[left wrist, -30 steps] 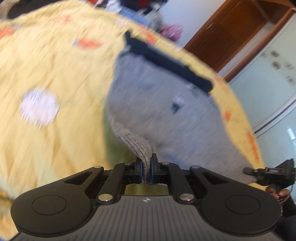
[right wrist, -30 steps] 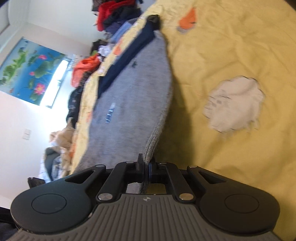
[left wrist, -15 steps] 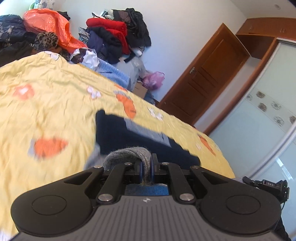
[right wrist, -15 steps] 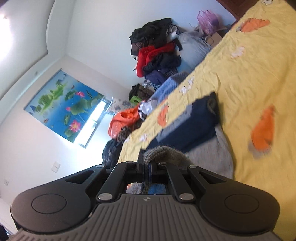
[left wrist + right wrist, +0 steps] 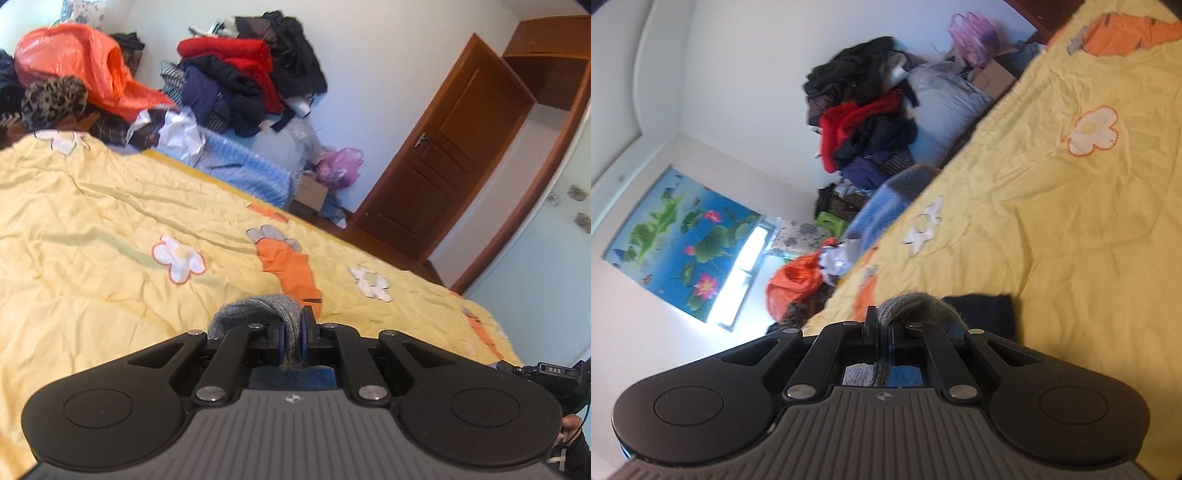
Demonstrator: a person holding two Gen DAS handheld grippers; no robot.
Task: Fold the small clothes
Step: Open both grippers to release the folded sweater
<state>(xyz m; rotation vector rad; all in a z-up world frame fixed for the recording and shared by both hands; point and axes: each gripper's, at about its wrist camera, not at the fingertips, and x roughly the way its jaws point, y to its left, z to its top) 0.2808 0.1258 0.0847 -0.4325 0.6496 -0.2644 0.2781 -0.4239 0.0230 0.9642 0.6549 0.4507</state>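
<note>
Garment: grey knitted small garment [image 5: 258, 308] with a dark navy band [image 5: 982, 306]; a grey fold humps up at 12 o'clock of each gripper, and blue cloth shows in the gap behind the fingers in both wrist views.
Garment position: low over the yellow bedspread, bunched just in front of both grippers; how much of it touches the bed is hidden by the gripper bodies.
Left gripper: black two-finger left gripper [image 5: 291, 338], jaws pressed together on the grey knit, which loops away toward 10 o'clock.
Right gripper: black two-finger right gripper [image 5: 884, 334], jaws clamped on another grey fold [image 5: 916, 301], which arches toward 2 o'clock; the navy band lies just beyond it at 1 o'clock, on the bedspread.
Bed: wrinkled yellow bedspread with white flowers and orange carrots [image 5: 92, 236], filling the middle of both views; a white flower [image 5: 179, 258] sits at 10 o'clock of the left gripper, an orange carrot [image 5: 291, 267] at 12 o'clock.
Far side: heap of red, black and navy clothes [image 5: 243, 77] at 12 o'clock, crumpled orange plastic bag [image 5: 85, 70] at 10 o'clock, light blue knitted blanket [image 5: 243, 173] beside the bed edge.
Room: brown wooden door [image 5: 450, 155] at 2 o'clock in the left view; blue lotus picture [image 5: 683, 243] on the white wall at 10 o'clock in the right view.
</note>
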